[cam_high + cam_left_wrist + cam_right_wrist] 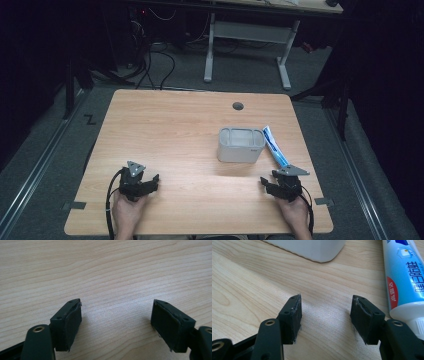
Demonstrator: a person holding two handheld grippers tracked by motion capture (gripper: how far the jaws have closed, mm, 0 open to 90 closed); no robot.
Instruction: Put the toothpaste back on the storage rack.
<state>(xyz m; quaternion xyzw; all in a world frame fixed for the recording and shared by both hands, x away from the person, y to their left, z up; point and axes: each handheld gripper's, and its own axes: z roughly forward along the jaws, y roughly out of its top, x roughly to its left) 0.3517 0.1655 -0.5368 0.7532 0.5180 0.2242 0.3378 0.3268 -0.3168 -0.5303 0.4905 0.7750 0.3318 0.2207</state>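
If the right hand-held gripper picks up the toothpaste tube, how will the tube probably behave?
The toothpaste tube lies flat on the table, so it probably will not roll. Its glossy printed skin looks smooth and may slip between the pads. The body is likely soft and will dent when squeezed; the white cap end looks stiffer, likely a firmer place to grip.

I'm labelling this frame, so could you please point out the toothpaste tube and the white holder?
toothpaste tube [403, 272]: right gripper view, blue printed body.
white holder [240, 153]: high view, front wall.
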